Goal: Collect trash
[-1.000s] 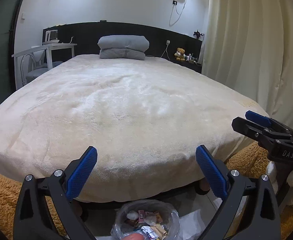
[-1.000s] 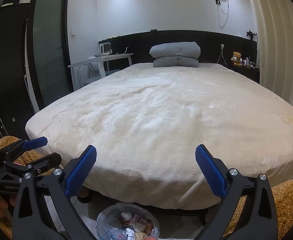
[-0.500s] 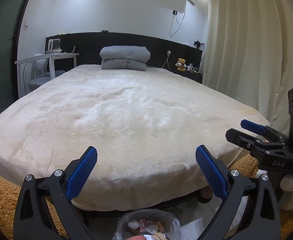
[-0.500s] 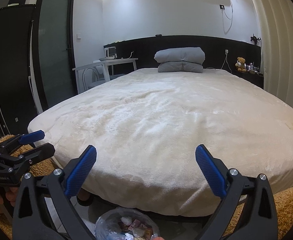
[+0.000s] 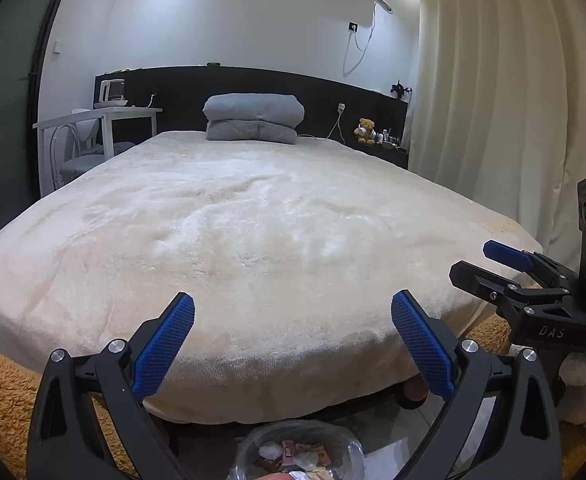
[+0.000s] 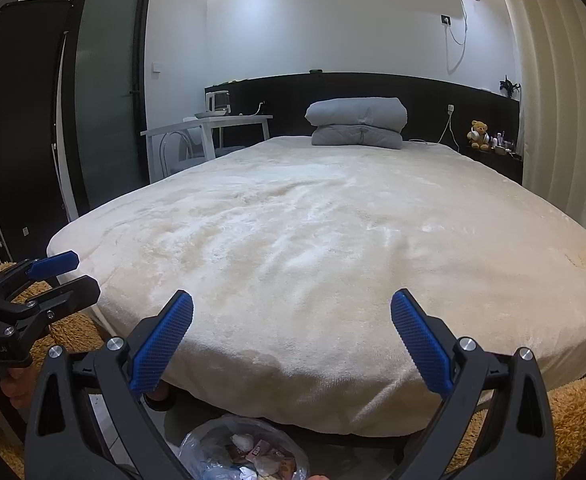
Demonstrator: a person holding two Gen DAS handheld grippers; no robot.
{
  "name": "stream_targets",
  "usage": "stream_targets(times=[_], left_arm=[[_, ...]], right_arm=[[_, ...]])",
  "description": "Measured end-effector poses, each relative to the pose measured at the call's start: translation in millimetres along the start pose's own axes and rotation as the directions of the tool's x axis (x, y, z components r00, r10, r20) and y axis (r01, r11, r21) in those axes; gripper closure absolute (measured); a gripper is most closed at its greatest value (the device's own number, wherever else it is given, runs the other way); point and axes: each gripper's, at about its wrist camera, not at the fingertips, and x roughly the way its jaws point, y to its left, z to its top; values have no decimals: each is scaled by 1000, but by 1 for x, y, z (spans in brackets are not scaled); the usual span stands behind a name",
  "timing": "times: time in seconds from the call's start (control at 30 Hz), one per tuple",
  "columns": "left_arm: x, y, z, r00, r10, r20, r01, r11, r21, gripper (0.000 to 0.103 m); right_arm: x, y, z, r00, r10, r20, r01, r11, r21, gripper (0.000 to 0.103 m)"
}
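The bed [image 5: 277,240] top lies bare and open; the trash bag [image 6: 245,452] sits below its overhanging foot edge.

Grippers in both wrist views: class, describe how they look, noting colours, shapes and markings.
The left gripper and right gripper match: black angular plastic frames, two splayed fingers faced with blue cross-hatched pads, and silver round bolt heads at the joints. The right one's side carries pale "DAS" lettering. No cables or sleeves show.

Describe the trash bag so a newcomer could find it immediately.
Start at the big cream bed, then drop to the floor at its near foot edge. The clear plastic bag sits there, open-topped and full of wrappers, unlike the fuzzy brown rug beside it.
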Motion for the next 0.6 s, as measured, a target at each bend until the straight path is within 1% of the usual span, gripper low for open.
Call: stream_targets(times=[0.6], left_arm=[[-1, -1, -1, 1000, 1, 2, -1, 1000, 4, 6]], right_arm=[[1, 1, -1, 1000, 5, -10, -5, 1000, -5, 5]])
